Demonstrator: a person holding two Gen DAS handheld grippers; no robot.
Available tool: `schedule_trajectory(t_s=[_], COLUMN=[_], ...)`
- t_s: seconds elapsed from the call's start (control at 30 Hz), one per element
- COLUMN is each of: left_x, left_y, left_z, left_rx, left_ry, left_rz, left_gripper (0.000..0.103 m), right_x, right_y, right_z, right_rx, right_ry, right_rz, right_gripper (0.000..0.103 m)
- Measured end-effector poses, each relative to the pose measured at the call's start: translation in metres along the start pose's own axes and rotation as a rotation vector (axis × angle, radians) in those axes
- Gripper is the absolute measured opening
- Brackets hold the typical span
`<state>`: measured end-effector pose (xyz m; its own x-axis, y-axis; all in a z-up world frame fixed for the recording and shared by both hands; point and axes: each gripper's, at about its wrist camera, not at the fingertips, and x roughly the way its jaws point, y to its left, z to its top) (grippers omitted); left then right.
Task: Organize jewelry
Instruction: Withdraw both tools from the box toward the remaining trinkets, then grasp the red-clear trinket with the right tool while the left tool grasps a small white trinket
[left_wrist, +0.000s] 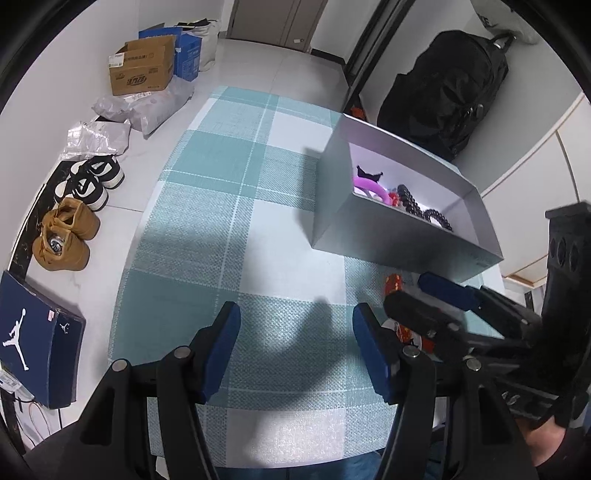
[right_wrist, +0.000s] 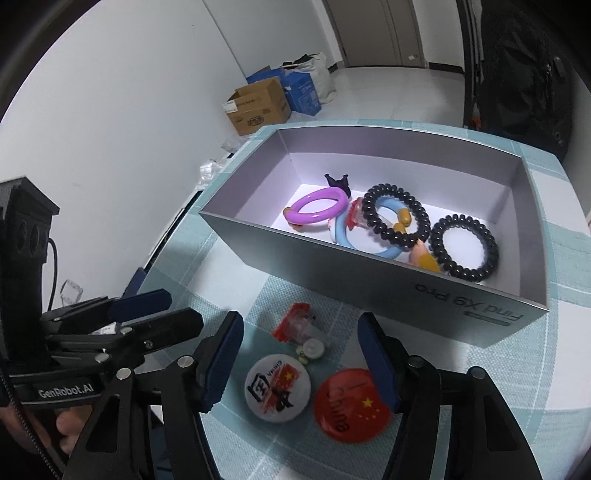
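On the teal-and-white checked tablecloth (right_wrist: 236, 266) we see a grey open cardboard box (right_wrist: 369, 291) lying just beyond our right gripper (right_wrist: 301, 363). Inside it rest a purple plastic ring (right_wrist: 317, 210), a light blue plastic ring (right_wrist: 373, 247), two black spiral hair ties (right_wrist: 463, 247) and a small dark purple charm (right_wrist: 338, 182). In front of the box, on the cloth, lie a red-and-clear hair clip (right_wrist: 299, 325), a round white badge (right_wrist: 277, 391) and a round red badge (right_wrist: 352, 410). Our right gripper hovers over these pieces with its blue-padded jaws spread wide and nothing between them. Our left gripper (left_wrist: 295, 354) is likewise spread, empty, above bare cloth to the left. Beyond the table, on the floor, stand a brown cardboard carton (left_wrist: 142, 66) and tan shoes (left_wrist: 66, 232)
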<state>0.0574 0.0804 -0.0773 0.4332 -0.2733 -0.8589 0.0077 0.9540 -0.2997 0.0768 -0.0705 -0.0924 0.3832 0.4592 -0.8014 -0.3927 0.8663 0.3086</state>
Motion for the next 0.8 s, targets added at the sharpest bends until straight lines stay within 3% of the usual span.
schedule_trajectory(t_s=[0.17, 0.23, 0.47, 0.8], left_x=[0.002, 0.004, 0.003, 0.002], left_y=[0.002, 0.002, -0.001, -0.015], left_z=[0.001, 0.001, 0.000, -0.001], left_rx=[-0.005, -0.004, 0.008, 0.041], left_ry=[0.010, 0.014, 0.012, 0.008], left_rz=[-0.004, -0.004, -0.005, -0.063], left_gripper=[0.058, 0.058, 0.058, 0.058], right_x=[0.006, 0.007, 0.005, -0.046], right_y=[0.011, 0.012, 0.006, -0.001], right_z=[-0.001, 0.000, 0.006, 0.006], right_rx=[-0.078, -0.086, -0.055, -0.020], right_ry=[0.003, 0.003, -0.007, -0.138], right_rz=[-0.071, -0.081, -0.048, 0.067], right_gripper=[0.044, 0.029, 0.028, 0.028])
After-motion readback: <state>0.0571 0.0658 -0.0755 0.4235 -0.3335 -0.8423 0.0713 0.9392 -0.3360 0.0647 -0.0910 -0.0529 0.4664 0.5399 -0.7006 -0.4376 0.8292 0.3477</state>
